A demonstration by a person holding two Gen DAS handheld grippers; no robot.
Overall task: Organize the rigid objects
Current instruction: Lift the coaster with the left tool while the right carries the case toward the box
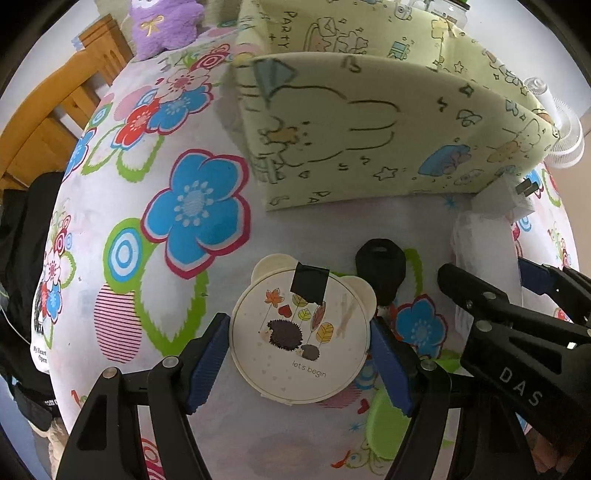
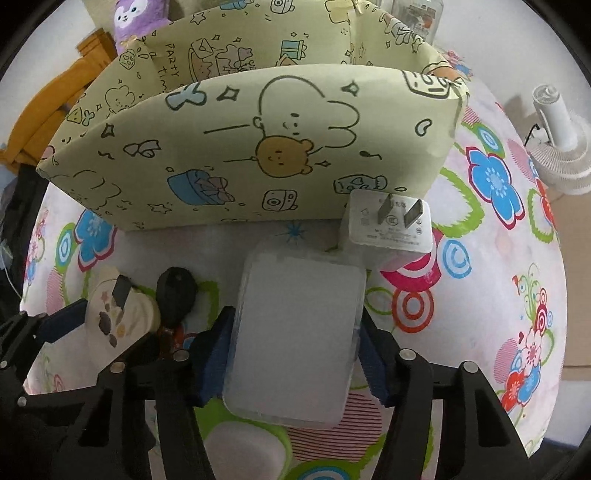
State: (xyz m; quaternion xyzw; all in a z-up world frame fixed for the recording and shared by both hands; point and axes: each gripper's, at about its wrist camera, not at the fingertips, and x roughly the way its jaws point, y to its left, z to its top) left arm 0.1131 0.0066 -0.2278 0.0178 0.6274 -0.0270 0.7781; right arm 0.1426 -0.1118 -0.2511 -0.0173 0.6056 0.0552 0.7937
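My left gripper (image 1: 299,354) is shut on a round cream case (image 1: 299,332) with a hedgehog picture and black tape; the case rests on the flowered cloth. My right gripper (image 2: 295,354) is shut on a frosted translucent plastic box (image 2: 295,339), also low on the cloth. A black key fob (image 1: 380,269) lies between the two, also in the right wrist view (image 2: 176,295). A white plug charger (image 2: 388,225) lies beside the frosted box. The yellow cartoon-print box (image 2: 240,147) stands open just behind.
The flowered cloth (image 1: 147,258) covers the table. A purple plush toy (image 1: 162,26) sits at the back left near a wooden chair (image 1: 48,122). A white fan (image 2: 561,147) stands at the right. The right gripper also shows in the left wrist view (image 1: 517,295).
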